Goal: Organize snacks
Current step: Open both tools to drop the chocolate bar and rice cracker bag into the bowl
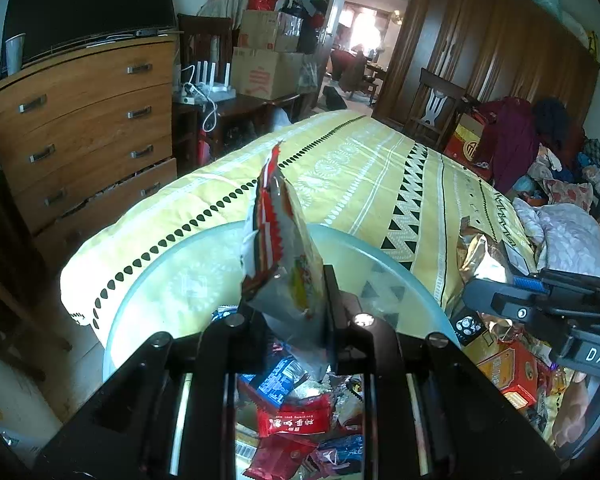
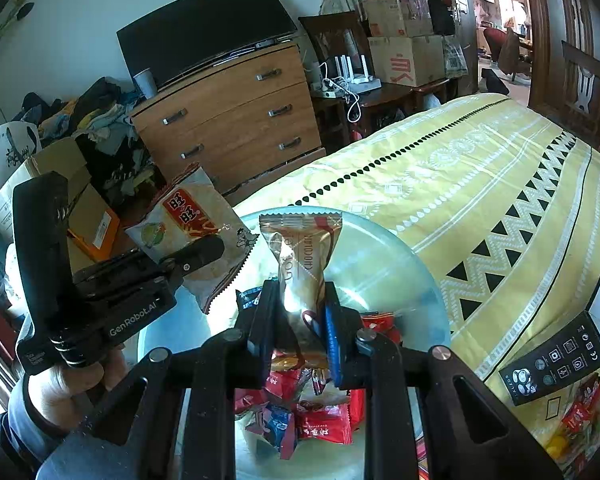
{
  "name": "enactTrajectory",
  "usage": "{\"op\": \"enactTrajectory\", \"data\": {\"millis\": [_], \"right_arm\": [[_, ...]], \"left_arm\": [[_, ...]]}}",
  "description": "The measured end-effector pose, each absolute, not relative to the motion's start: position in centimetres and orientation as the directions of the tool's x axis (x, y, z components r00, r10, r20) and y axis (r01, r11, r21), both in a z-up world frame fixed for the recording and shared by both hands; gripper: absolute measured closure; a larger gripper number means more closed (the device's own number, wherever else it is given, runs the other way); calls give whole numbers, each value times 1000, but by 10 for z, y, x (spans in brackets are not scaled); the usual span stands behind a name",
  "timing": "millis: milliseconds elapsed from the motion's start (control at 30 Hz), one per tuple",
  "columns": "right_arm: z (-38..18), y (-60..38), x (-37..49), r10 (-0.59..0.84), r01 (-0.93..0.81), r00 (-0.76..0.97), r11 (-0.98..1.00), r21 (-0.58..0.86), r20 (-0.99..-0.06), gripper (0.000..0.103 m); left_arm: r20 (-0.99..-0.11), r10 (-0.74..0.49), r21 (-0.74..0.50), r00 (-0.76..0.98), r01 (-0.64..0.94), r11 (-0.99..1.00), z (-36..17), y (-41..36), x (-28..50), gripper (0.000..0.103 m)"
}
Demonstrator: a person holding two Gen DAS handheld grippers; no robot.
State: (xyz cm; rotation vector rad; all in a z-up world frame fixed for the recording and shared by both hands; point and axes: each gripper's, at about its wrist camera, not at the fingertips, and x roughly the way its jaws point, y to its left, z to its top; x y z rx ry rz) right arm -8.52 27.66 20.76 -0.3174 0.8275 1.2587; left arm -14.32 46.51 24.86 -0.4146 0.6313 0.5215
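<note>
Crinkly foil makes both snacks light and slippery above the translucent round plastic bowl point(image 2: 400, 264): the left gripper point(image 1: 286, 300) pinches a white-and-red rice-cracker packet point(image 1: 288, 248) near its bottom edge, while the right gripper point(image 2: 302, 312) clamps a gold chocolate wrapper point(image 2: 302, 256) mid-body.

A bed point(image 2: 480, 184) covered with a yellow patterned quilt is seen beyond the fingers. A wooden chest of drawers point(image 2: 236, 120) stands to their left, topped by a black screen point(image 2: 204, 28). Cardboard boxes point(image 2: 408, 56) are stacked farther back.
</note>
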Motion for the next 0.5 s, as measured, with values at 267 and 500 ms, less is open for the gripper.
{"op": "enactTrajectory", "data": {"millis": [267, 500], "right_arm": [[203, 279, -85, 706, -925, 70, 311, 220, -705, 79], [198, 281, -85, 703, -923, 68, 314, 223, -707, 79]], "left_arm": [[-652, 326, -205, 685, -573, 793, 246, 467, -144, 83], [-660, 326, -202, 677, -577, 791, 242, 469, -144, 83]]}}
